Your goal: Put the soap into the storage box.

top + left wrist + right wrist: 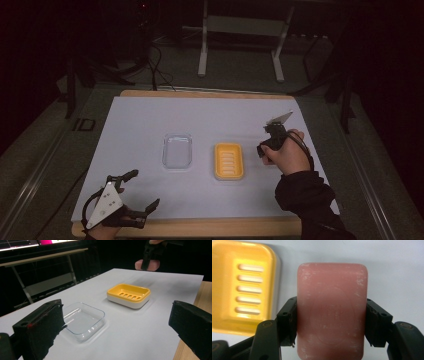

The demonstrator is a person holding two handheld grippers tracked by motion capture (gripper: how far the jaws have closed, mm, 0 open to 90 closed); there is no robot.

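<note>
One pink soap (pixel 331 310), pinched across its width by the right gripper (pixel 331 322), sits just beside the yellow dish (pixel 242 287); the left gripper (pixel 131 192), jaws spread, waits well apart.

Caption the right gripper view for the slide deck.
Right gripper clamps a pink soap bar above the white table, beside the yellow slotted soap dish.
</note>
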